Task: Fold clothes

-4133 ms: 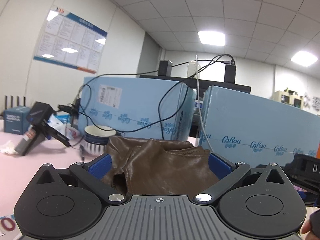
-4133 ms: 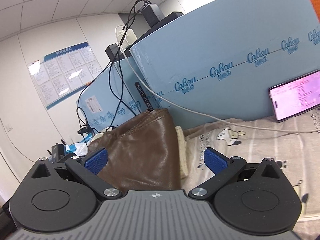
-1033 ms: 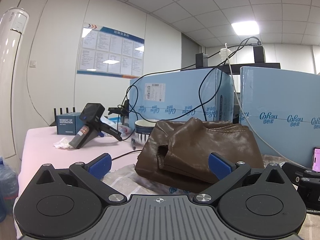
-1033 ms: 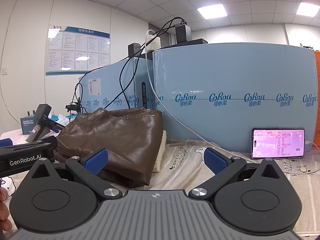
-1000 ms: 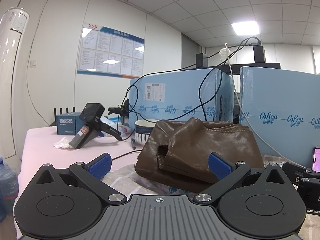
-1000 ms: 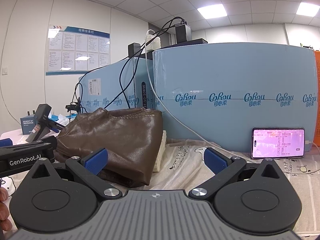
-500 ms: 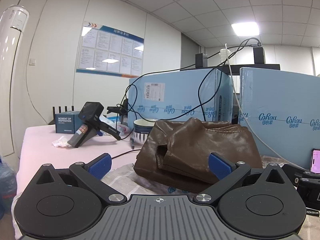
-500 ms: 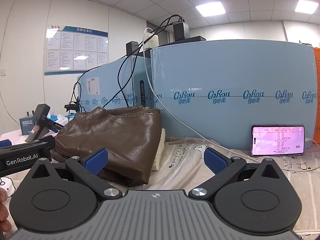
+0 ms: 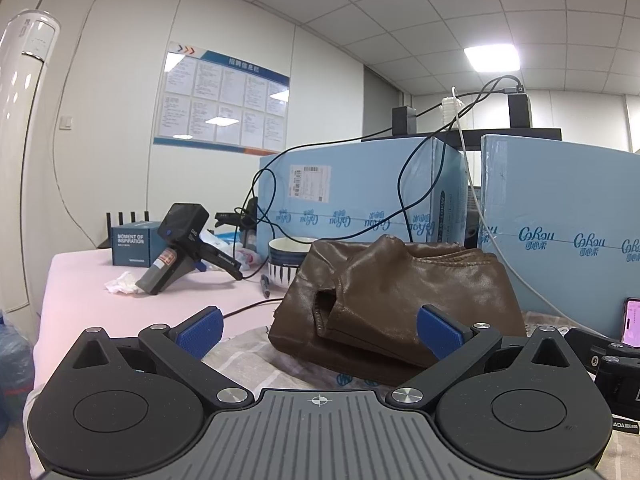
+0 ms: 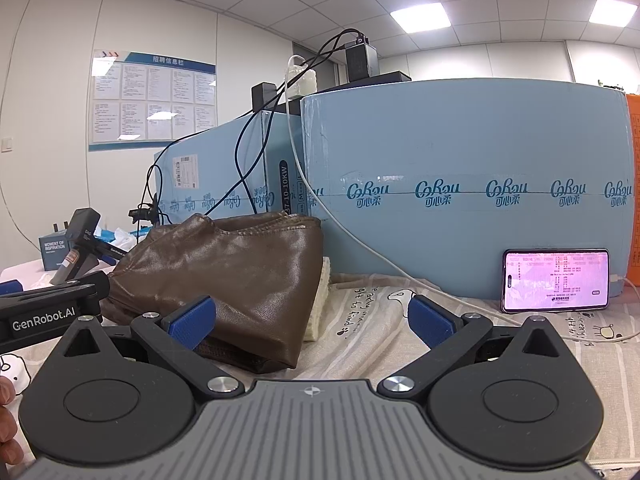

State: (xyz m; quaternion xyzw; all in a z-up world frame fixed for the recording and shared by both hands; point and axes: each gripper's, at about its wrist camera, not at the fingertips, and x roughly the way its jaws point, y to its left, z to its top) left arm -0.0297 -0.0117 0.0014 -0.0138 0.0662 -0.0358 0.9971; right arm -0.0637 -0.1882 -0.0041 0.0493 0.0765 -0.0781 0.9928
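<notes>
A folded brown leather garment [image 9: 396,292] lies in a pile on the printed grey cloth [image 10: 384,320], against the blue boxes. It also shows in the right wrist view [image 10: 236,276], with a cream fabric edge [image 10: 320,300] under its right side. My left gripper [image 9: 320,326] is open and empty, a short way in front of the garment. My right gripper [image 10: 310,316] is open and empty, level with the garment's right front corner. The left gripper's body [image 10: 48,312] shows at the left of the right wrist view.
Large blue boxes [image 10: 460,208] with cables [image 9: 424,184] stand behind the garment. A lit phone [image 10: 556,280] leans on the right box. A bowl [image 9: 290,260], a pen, a handheld device [image 9: 178,246], a small blue box [image 9: 134,246] and tissue lie on the pink table [image 9: 80,280] at left.
Both grippers have let go of the garment and drawn back from it since four seconds ago. Over the last second the views barely shift.
</notes>
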